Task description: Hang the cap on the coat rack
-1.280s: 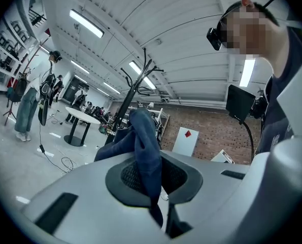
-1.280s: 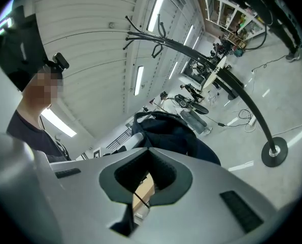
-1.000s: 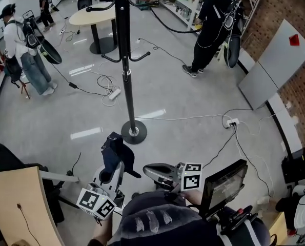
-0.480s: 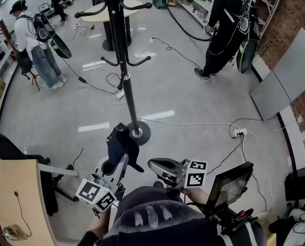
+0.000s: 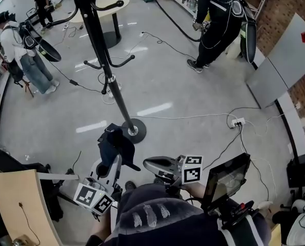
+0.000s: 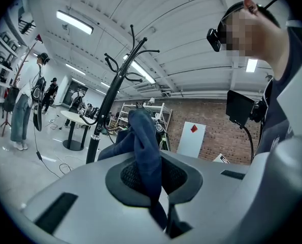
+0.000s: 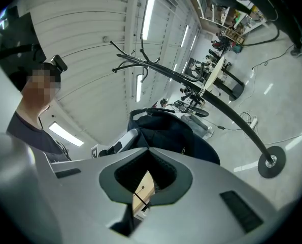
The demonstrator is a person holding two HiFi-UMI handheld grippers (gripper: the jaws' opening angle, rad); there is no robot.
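The left gripper (image 5: 115, 156) is pointing toward the coat rack (image 5: 117, 99), near its round base, clamping the navy cap (image 5: 112, 142) between its jaws; the right gripper (image 5: 148, 163) is hovering beside it, jaws together, empty.

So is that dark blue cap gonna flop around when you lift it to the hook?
Probably floppy: the cap looks like soft cloth, bunched and folded where the left gripper pinches it. It likely weighs little, since one narrow pinch holds it up. It may sag or twist on a hook of the coat rack.
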